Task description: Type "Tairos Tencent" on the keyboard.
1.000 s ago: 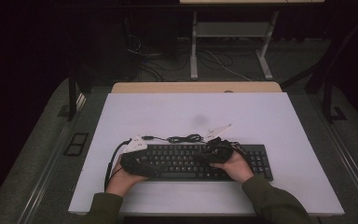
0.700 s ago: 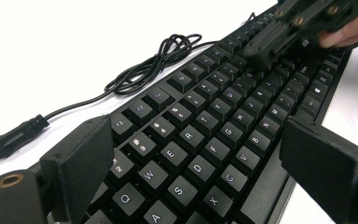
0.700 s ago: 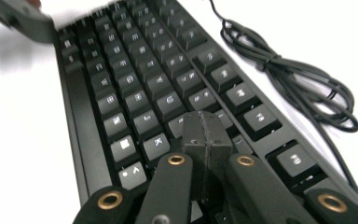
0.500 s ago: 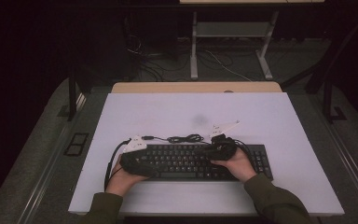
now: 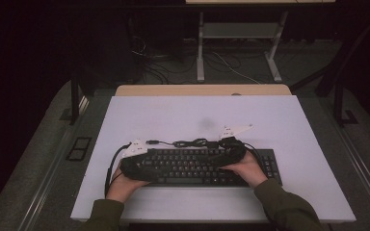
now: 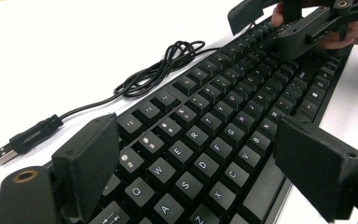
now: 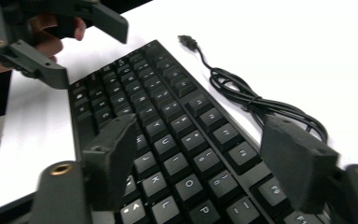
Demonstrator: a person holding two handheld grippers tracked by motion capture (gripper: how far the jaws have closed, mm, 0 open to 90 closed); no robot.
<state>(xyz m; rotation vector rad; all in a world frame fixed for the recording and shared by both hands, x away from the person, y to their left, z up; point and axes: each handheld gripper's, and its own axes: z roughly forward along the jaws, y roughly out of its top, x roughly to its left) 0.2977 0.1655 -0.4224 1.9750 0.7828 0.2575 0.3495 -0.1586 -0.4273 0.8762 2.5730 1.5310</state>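
L gripper (image 6: 200, 172) jaws apart over keyboard (image 6: 223, 116); R gripper (image 7: 200, 163) jaws just opened, nothing between; near keyboard edge cut off; USB cable (image 6: 163, 65) beyond.

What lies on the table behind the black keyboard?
Behind the black keyboard, its coiled black cable with USB plug lies on the white table. The right tool covers its far end.

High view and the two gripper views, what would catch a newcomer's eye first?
A black keyboard lies near the front edge of the white table. The left gripper and right gripper hover open over its keys. Its coiled cable lies just behind, USB plug loose.
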